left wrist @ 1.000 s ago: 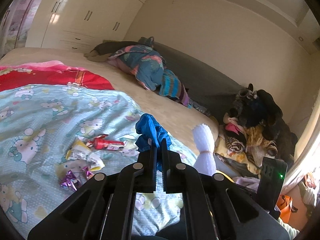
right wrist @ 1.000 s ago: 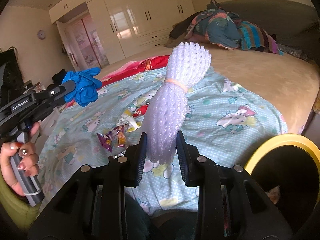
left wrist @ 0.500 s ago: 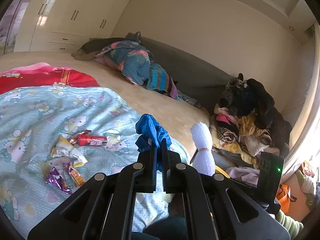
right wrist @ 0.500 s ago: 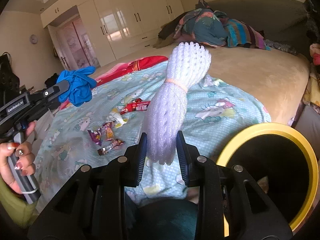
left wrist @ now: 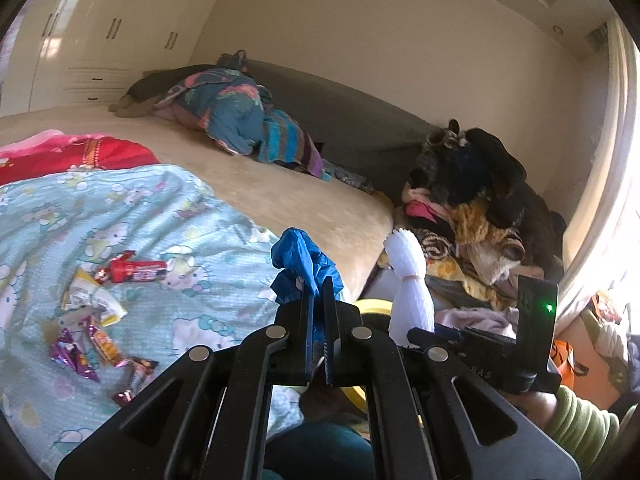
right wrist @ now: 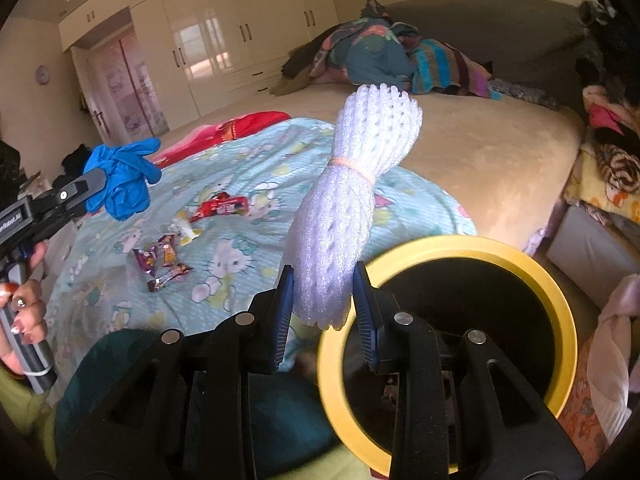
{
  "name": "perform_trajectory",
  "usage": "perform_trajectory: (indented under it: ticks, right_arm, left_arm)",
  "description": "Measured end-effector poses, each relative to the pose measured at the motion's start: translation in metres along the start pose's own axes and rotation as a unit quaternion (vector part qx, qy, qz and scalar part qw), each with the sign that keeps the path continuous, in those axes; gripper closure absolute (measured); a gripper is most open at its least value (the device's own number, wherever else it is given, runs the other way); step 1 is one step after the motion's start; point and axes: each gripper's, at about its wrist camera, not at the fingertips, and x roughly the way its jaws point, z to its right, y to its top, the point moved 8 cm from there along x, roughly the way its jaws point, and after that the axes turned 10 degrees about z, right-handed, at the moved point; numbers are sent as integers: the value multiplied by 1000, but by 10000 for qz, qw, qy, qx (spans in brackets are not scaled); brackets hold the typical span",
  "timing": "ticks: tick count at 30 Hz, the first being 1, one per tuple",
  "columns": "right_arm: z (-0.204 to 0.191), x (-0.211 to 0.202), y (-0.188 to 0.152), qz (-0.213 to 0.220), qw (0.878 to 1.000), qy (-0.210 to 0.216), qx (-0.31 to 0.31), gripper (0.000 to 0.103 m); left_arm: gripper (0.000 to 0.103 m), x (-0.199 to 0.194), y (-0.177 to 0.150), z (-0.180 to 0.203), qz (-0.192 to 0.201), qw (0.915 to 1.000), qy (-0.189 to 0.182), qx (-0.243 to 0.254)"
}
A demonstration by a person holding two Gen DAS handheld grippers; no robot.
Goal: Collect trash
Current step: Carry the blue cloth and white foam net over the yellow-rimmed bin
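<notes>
Both grippers carry trash beside the bed, near a yellow-rimmed bin.

The left gripper (left wrist: pixel 317 292) is clamped nearly closed on a crumpled blue glove (left wrist: pixel 302 258). The right gripper (right wrist: pixel 322 296), part open, pinches a white foam net bundle (right wrist: pixel 352 200) just beside the bin (right wrist: pixel 560 304). Candy wrappers (right wrist: pixel 168 256) lie on the blue cartoon blanket (right wrist: pixel 248 184).

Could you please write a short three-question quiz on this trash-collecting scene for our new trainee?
1. True or false: the left gripper is shut on a blue glove.
2. What does the right gripper hold? A) white foam netting bundle B) red wrapper C) nothing
3. Which colour is the bin rim beside the right jaws?

Key: 1 true. 2 A, the foam netting bundle. 3 yellow. The candy wrappers lie on the bed sheet, not yet collected.
</notes>
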Motion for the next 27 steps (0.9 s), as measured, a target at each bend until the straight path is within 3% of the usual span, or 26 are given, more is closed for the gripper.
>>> perform_trajectory:
  ticks: [12,27]
  right_arm:
    - [41,-20,-20,-42,9993,-332,178,80]
    - [69,-16,-35,-153,9977,-629,225,80]
  left_arm:
    - [99,18,-23,42,-287,9987,-322,270]
    - [99,38,-56,81,-637,9939,-674,596]
